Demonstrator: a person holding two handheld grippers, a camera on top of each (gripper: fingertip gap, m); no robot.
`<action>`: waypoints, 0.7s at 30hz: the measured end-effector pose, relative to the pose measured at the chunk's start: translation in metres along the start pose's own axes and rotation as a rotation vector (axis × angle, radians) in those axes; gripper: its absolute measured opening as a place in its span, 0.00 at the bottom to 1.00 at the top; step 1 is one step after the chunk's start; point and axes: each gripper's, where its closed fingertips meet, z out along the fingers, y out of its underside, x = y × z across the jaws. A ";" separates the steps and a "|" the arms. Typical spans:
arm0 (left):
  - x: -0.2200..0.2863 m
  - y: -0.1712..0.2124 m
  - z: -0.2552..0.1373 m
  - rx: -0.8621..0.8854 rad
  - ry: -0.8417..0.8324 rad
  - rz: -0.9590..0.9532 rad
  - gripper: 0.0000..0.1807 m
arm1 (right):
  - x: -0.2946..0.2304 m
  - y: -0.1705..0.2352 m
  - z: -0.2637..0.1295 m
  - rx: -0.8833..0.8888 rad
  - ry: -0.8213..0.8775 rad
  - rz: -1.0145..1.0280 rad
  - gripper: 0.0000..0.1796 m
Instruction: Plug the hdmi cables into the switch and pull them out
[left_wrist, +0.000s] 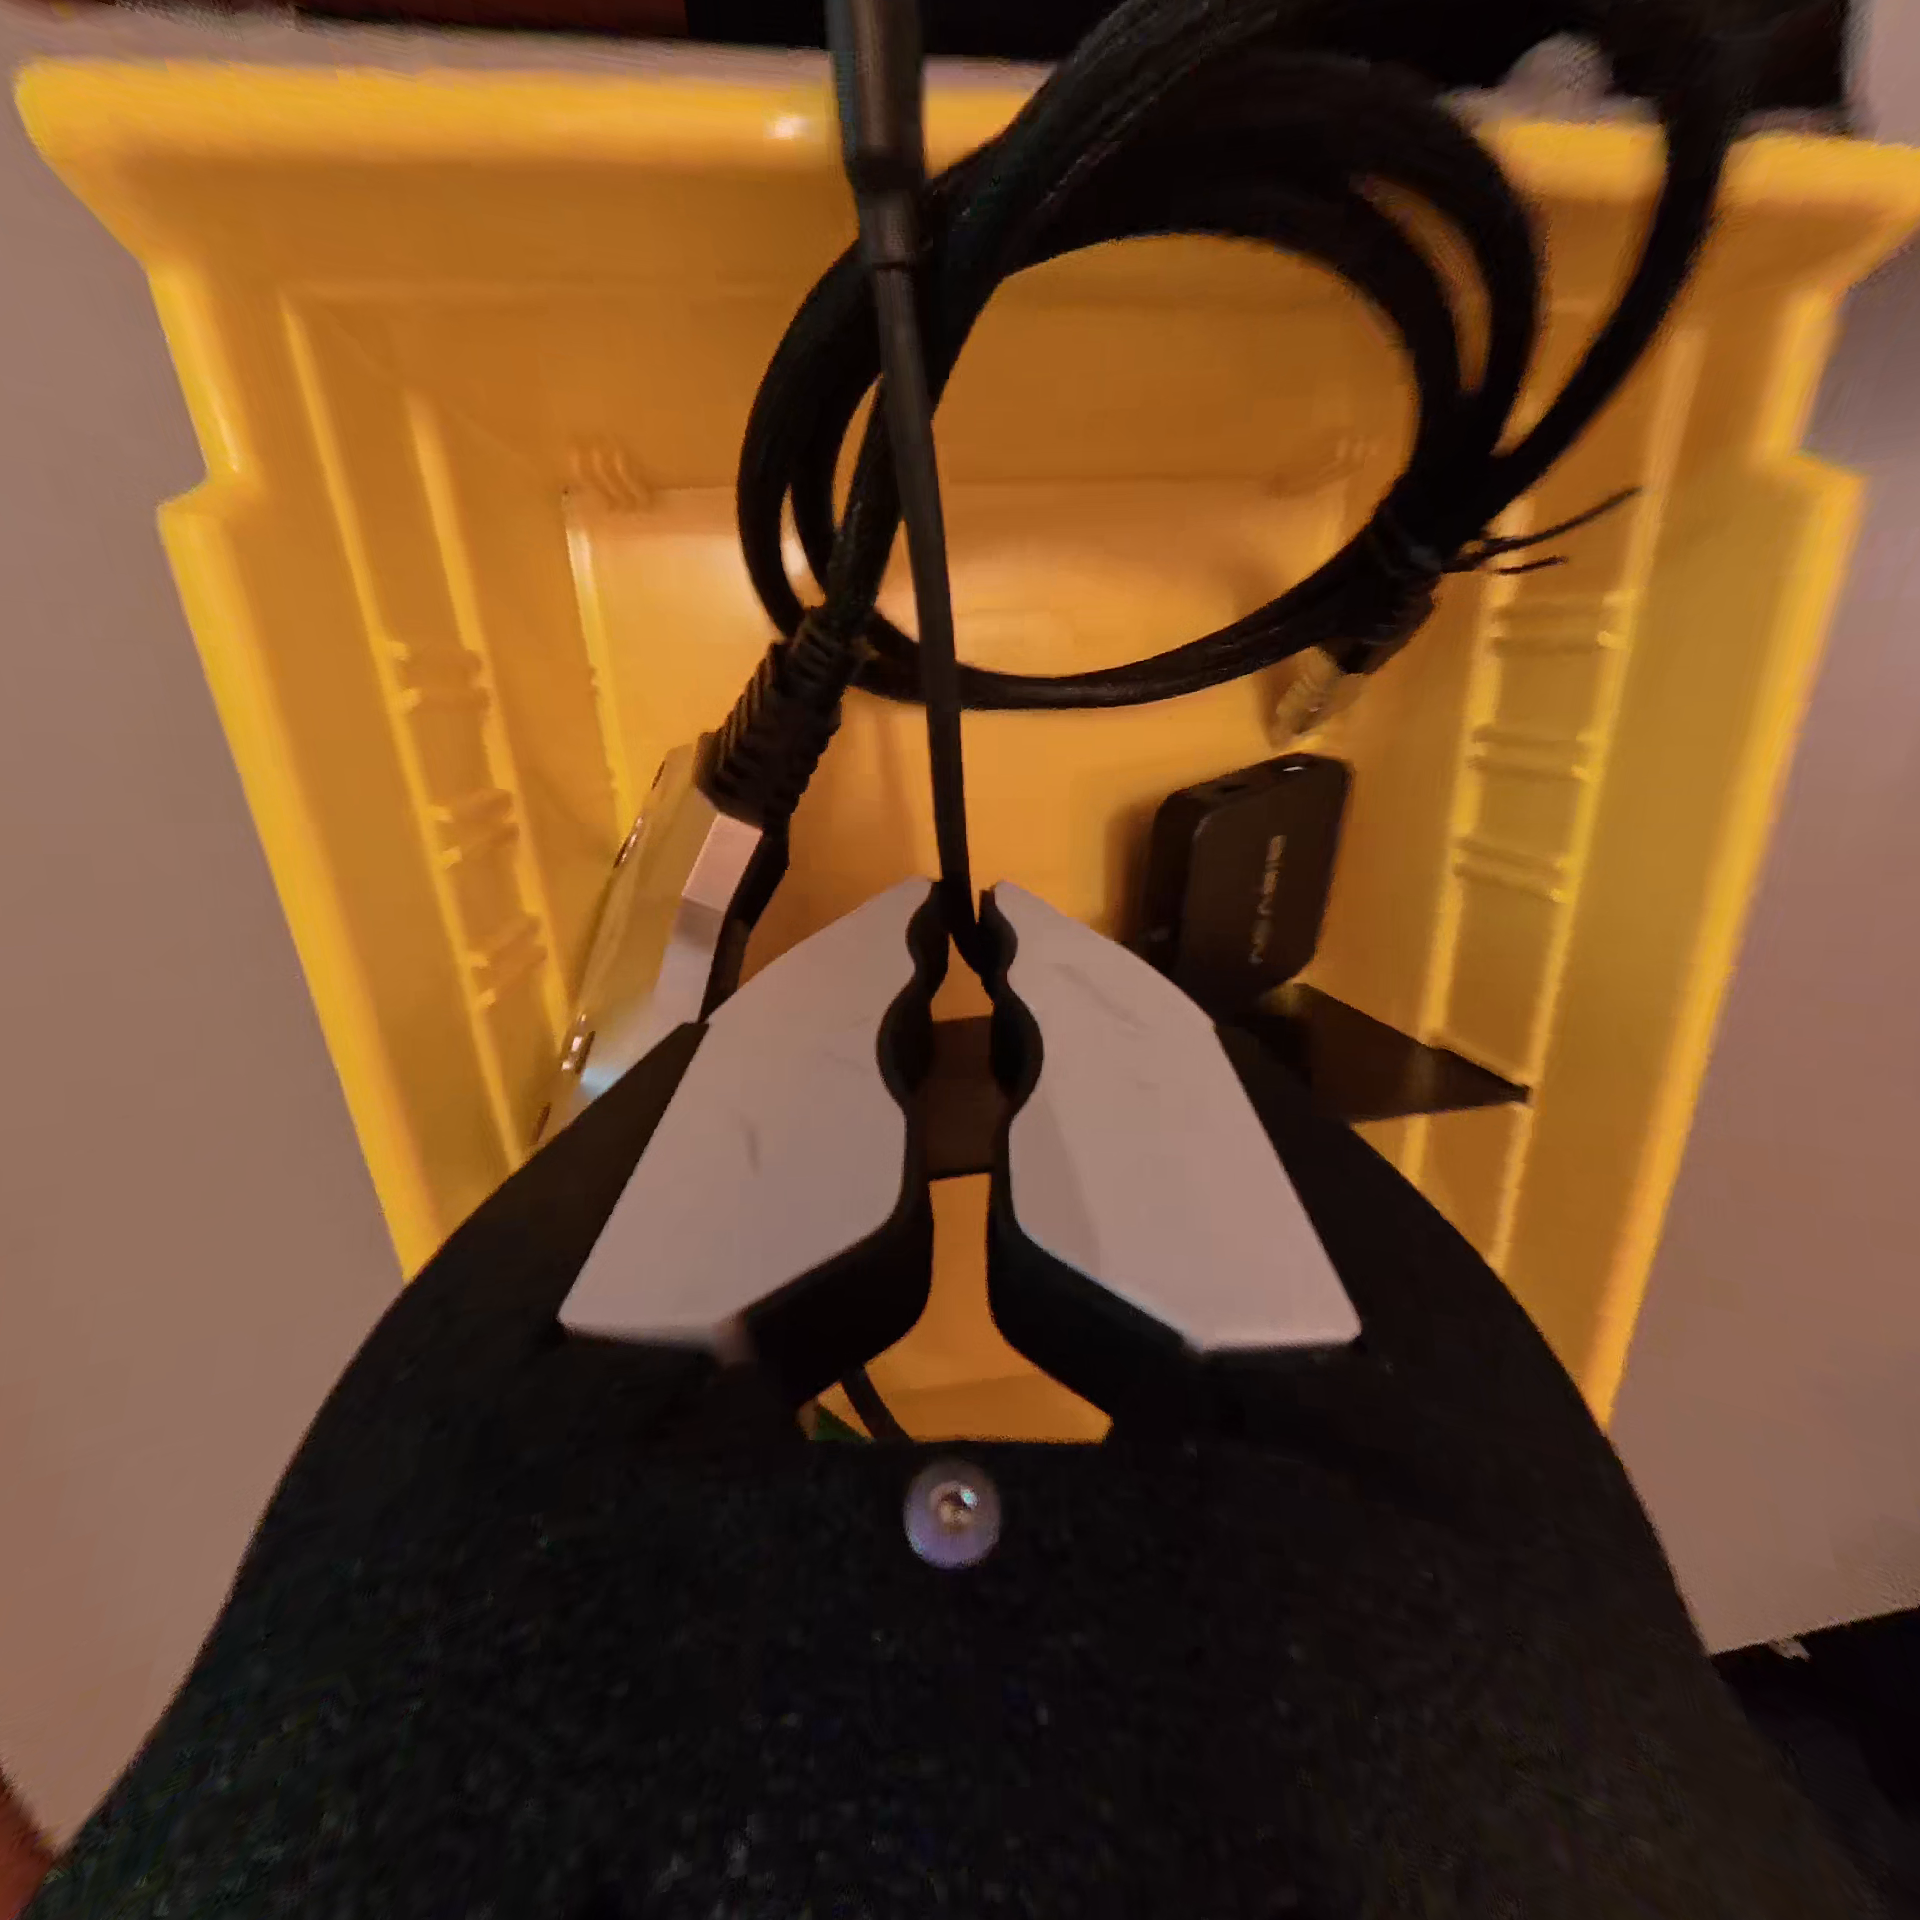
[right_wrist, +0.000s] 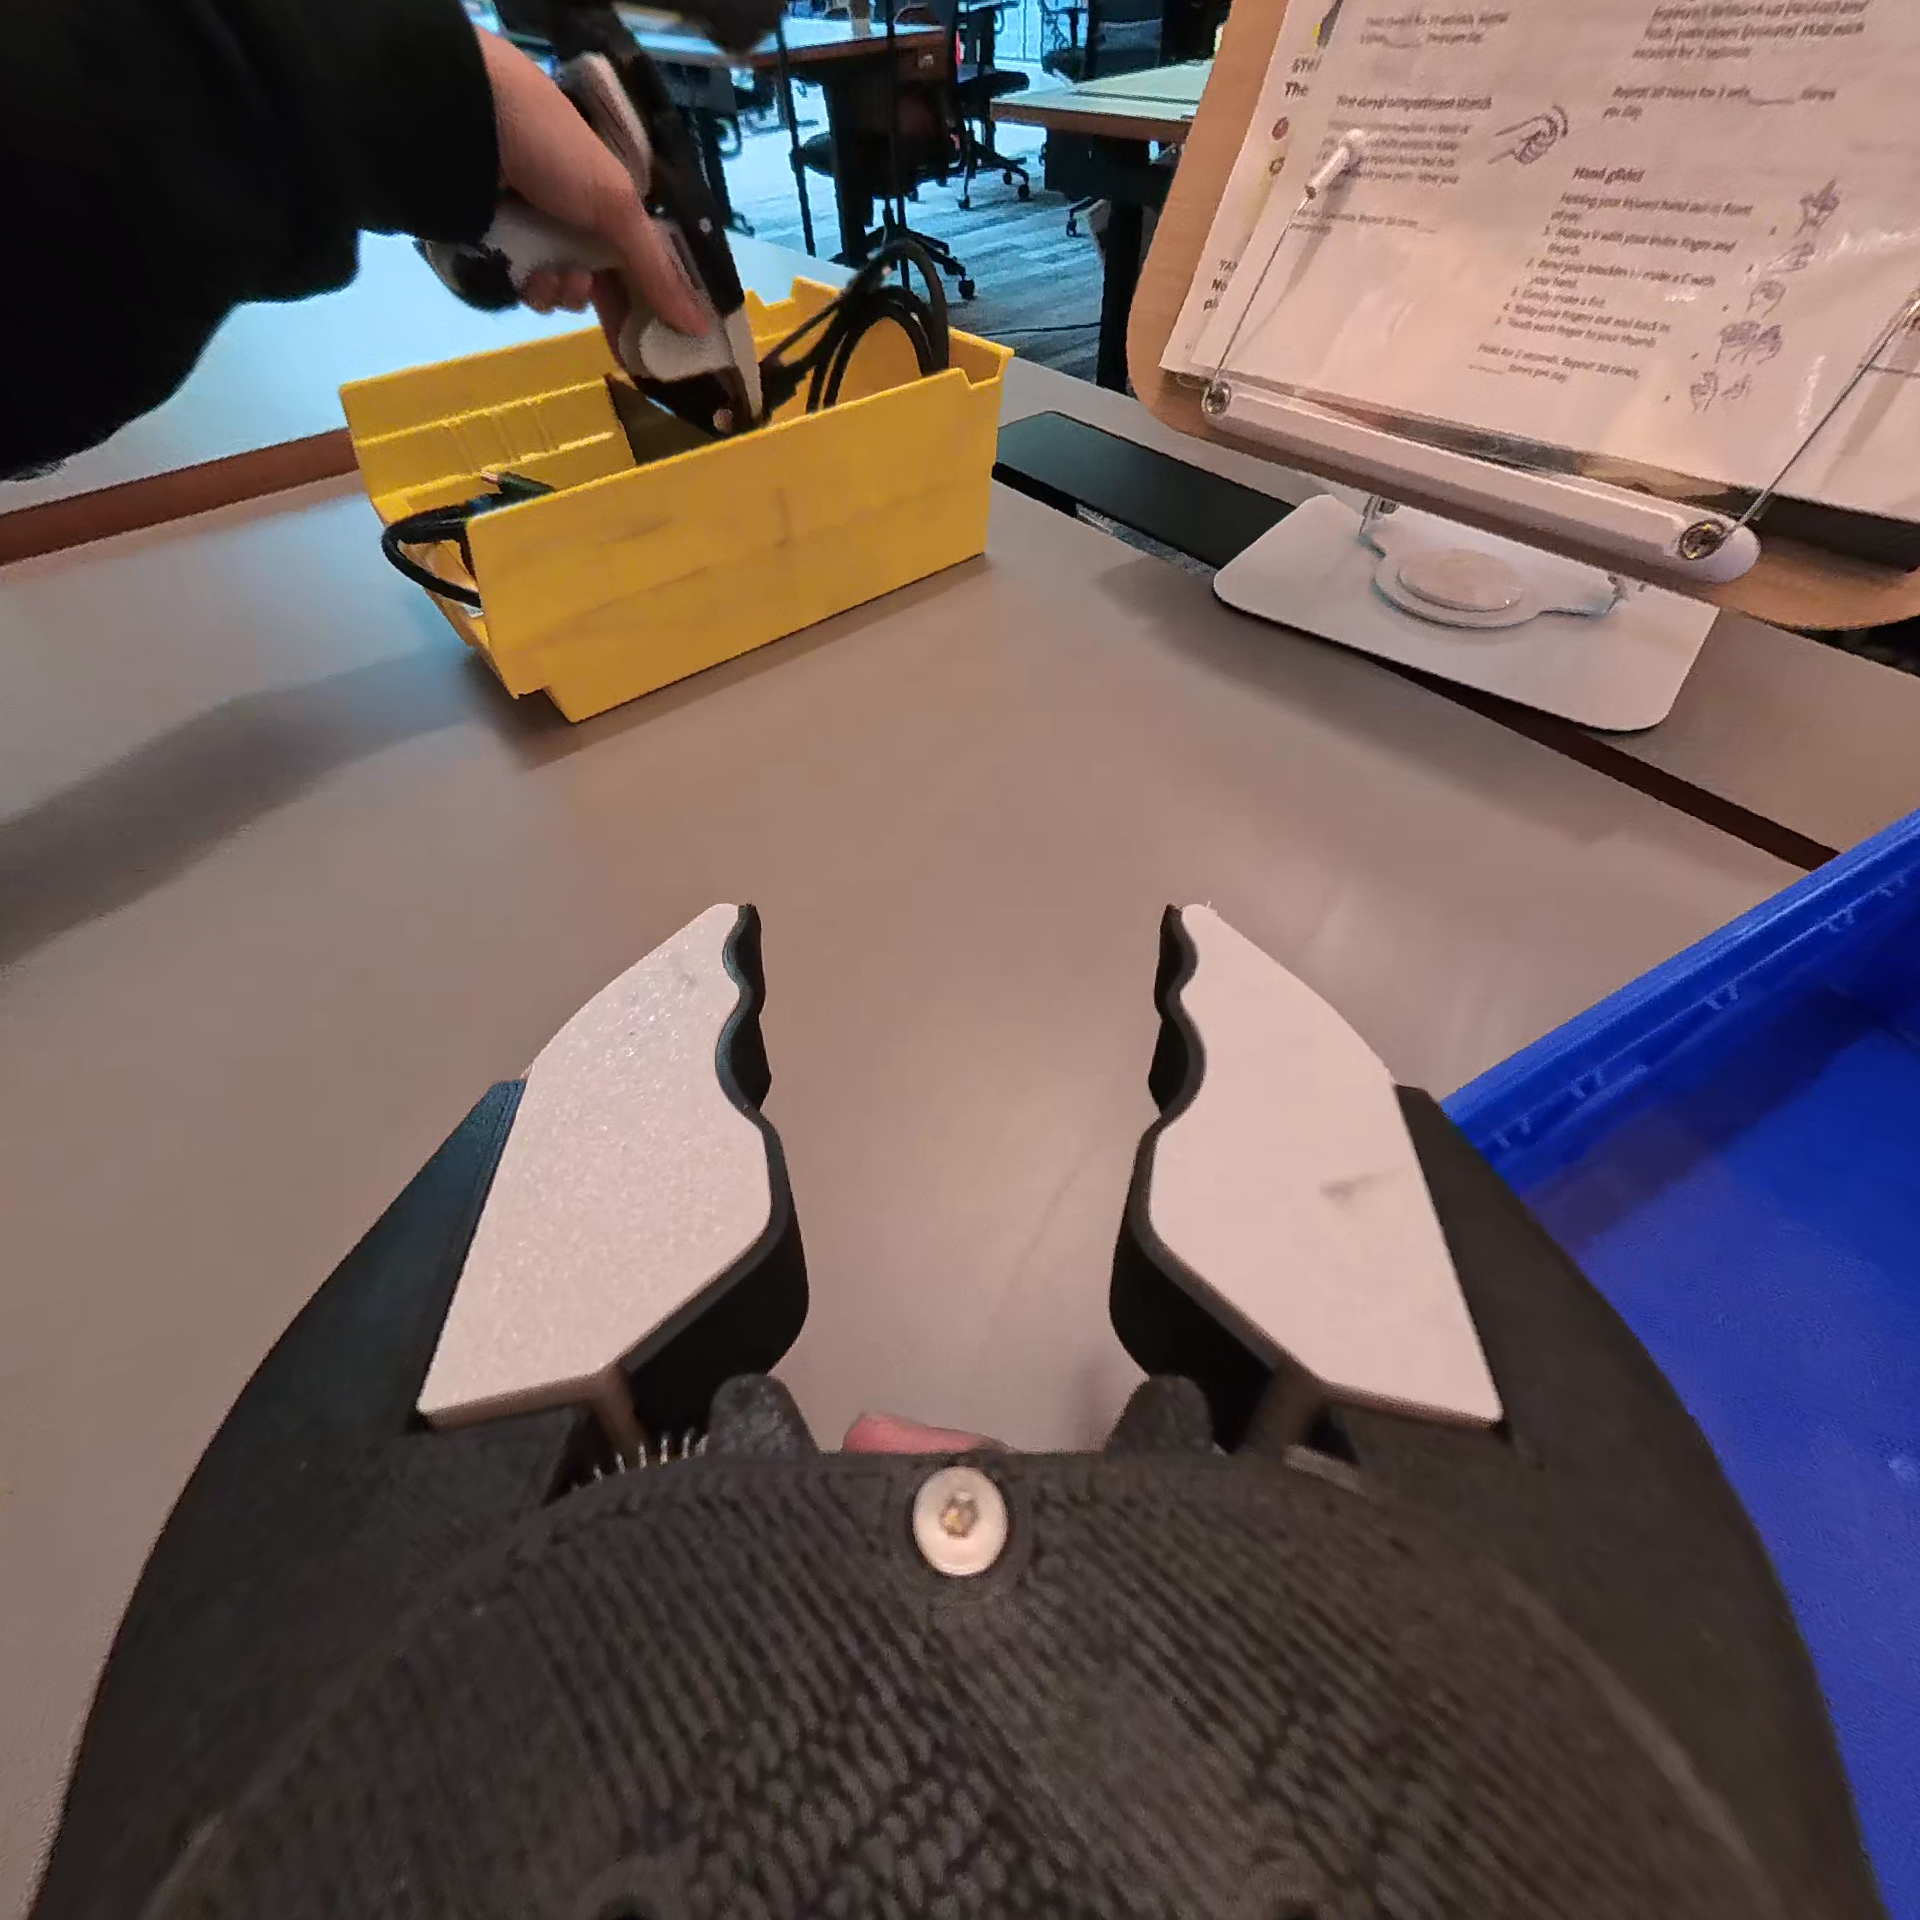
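My left gripper (left_wrist: 961, 904) reaches into a yellow bin (left_wrist: 436, 343) and is shut on a thin black cable (left_wrist: 930, 582) pinched at its fingertips. A coiled black braided HDMI cable (left_wrist: 1091, 681) hangs in the bin, one plug end (left_wrist: 764, 727) against a silver box (left_wrist: 649, 914) at the left wall. A small black switch box (left_wrist: 1242, 862) leans at the right. My right gripper (right_wrist: 961, 935) is open and empty over the grey table (right_wrist: 935, 779). In the right wrist view a hand holds the left gripper (right_wrist: 727, 353) in the yellow bin (right_wrist: 727, 551).
A blue bin (right_wrist: 1714, 1195) sits right of my right gripper. A document stand with printed sheets (right_wrist: 1538, 260) stands on a white base (right_wrist: 1475, 634) at the back right. A black divider plate (left_wrist: 1371, 1049) lies in the yellow bin. Office desks and chairs stand beyond.
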 end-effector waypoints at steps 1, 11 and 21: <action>0.004 -0.004 -0.006 0.040 0.033 0.020 0.03 | 0.000 -0.002 -0.001 0.005 0.006 -0.006 0.40; 0.058 -0.013 -0.117 0.437 0.388 0.114 0.02 | -0.030 -0.018 0.005 0.071 -0.038 -0.032 0.41; 0.190 0.098 -0.201 0.563 0.969 0.267 0.02 | -0.103 -0.034 0.024 0.207 -0.235 0.025 0.42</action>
